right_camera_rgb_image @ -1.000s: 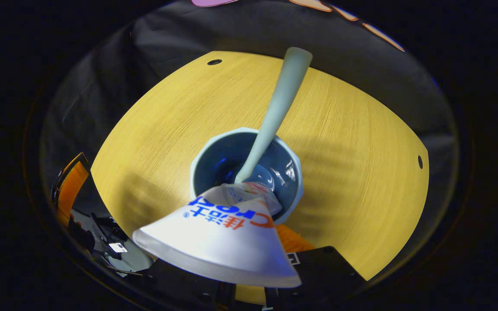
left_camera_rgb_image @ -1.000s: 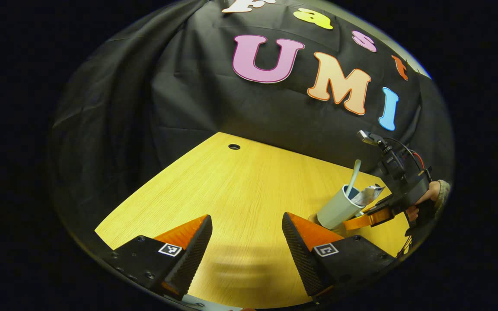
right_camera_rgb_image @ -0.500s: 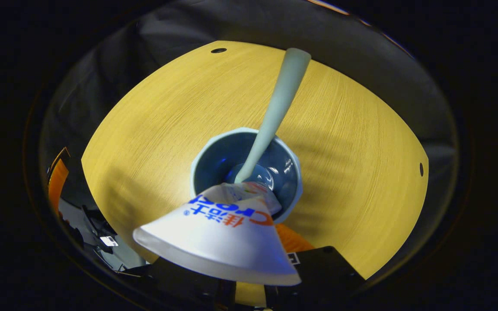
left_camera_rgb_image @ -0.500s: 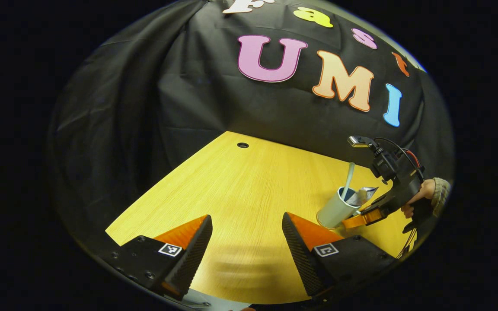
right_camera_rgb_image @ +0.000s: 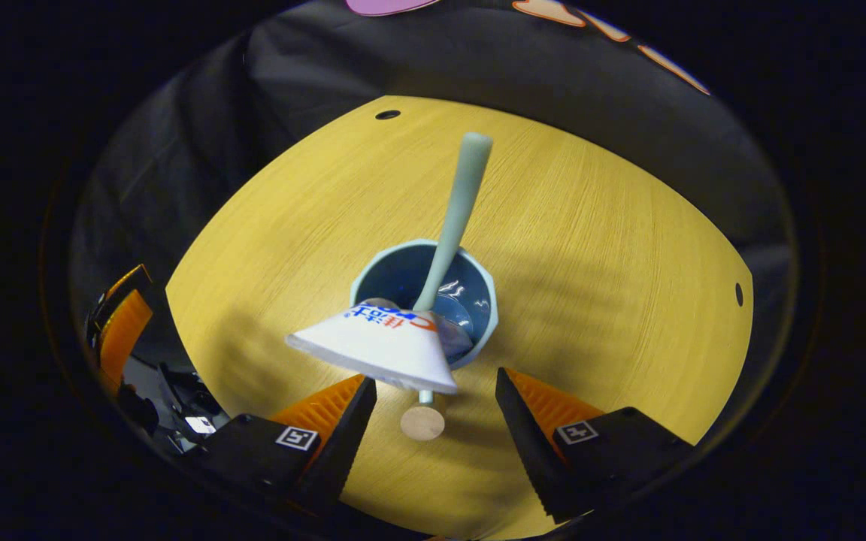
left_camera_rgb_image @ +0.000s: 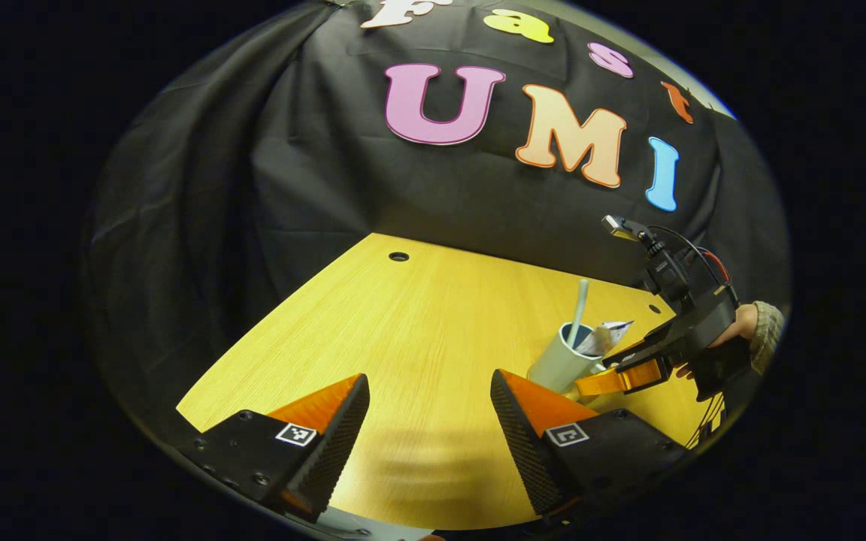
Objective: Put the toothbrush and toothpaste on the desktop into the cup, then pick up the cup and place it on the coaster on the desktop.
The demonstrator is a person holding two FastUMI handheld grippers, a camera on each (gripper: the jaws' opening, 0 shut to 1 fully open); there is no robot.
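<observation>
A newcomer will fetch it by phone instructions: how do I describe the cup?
On the yellow desktop, just ahead of the open right tool, stands a pale cup with a blue inside. Unlike anything near it, a toothbrush handle sticks up from it and a white toothpaste tube leans over its rim.

Left gripper view: I look low across the desk (left_camera_rgb_image: 418, 330) toward the booth wall, my own fingers at the bottom edge.
Right gripper view: I look steeply down from close above the cup (right_camera_rgb_image: 424, 300).
Distance: in the left gripper view the cup (left_camera_rgb_image: 557, 364) sits farther off, at right.
Shared: both views show the cup, the toothbrush (right_camera_rgb_image: 455, 218) and the desk.
</observation>
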